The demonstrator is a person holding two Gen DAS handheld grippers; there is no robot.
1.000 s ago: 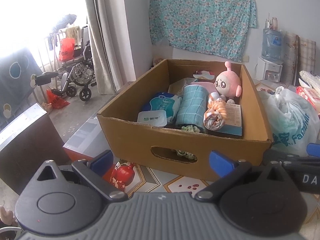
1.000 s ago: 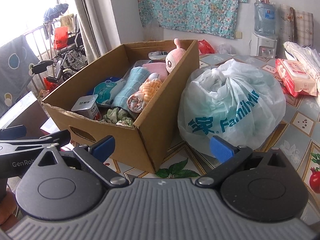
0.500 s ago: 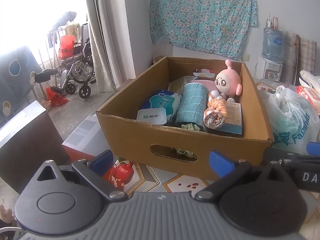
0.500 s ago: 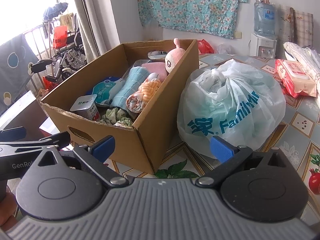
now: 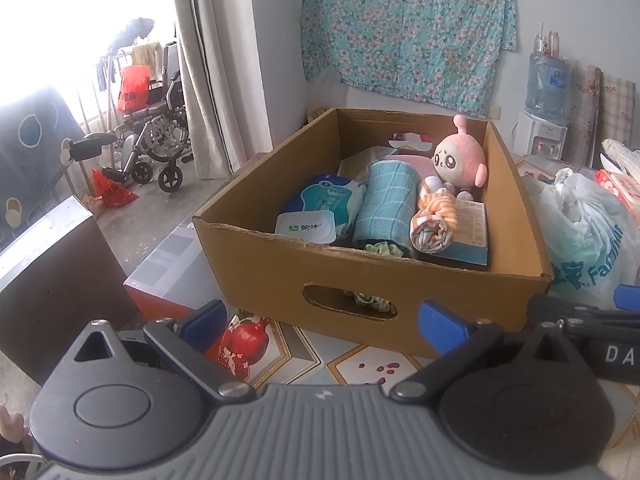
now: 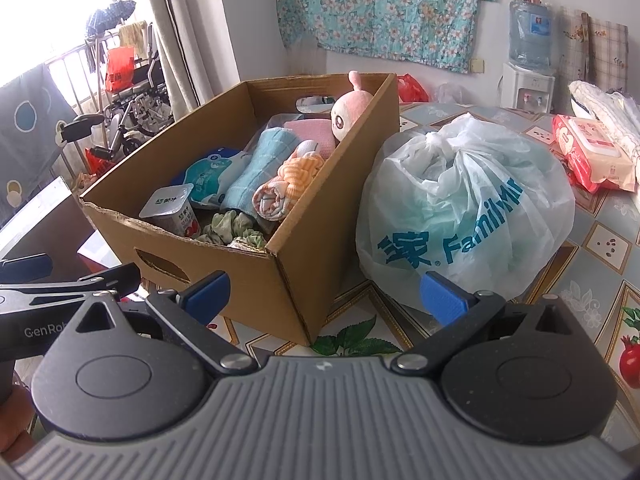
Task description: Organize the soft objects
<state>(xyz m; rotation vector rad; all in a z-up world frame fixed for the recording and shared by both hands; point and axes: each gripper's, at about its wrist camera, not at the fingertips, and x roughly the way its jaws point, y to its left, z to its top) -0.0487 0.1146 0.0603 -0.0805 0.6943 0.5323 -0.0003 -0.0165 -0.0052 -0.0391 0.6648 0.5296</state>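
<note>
- An open cardboard box (image 5: 360, 280) sits on a patterned table (image 6: 600, 264) and holds the soft objects; it has an oval handle hole in its near wall.
- Inside, toward the back right corner, a pink plush toy (image 5: 460, 160) sits upright with its face turned forward; a folded pink cloth (image 6: 310, 130) lies just beside it.
- A rolled teal towel (image 5: 384, 204) lies along the middle of the box; touching its right side is an orange-and-white striped roll of cloth (image 5: 434, 220), resting partly on a flat printed packet (image 5: 470, 228).
- Left of the towel lie a blue-and-white soft pack (image 5: 328, 200) and a sealed yogurt cup (image 6: 172, 210); a crumpled green scrunchie (image 6: 232, 230) sits at the front, low against the near wall.
- Just beside the box on its right — touching or nearly so — stands a knotted white plastic bag (image 6: 460, 208), full and rounded.
- Farther right on the table lies a pack of wet wipes (image 6: 592, 156), well apart from the box.
- The left gripper (image 5: 320, 320) hovers in front of the box's near wall; its blue-tipped jaws are spread wide and hold nothing.
- The right gripper (image 6: 324, 292) hovers near the box's front right corner — jaws likewise spread wide, nothing between them.
- Behind, a floral cloth (image 5: 404, 28) hangs on the wall; a water dispenser (image 6: 528, 60) stands at the right; a wheelchair (image 5: 156, 140) sits by the bright window at left.
</note>
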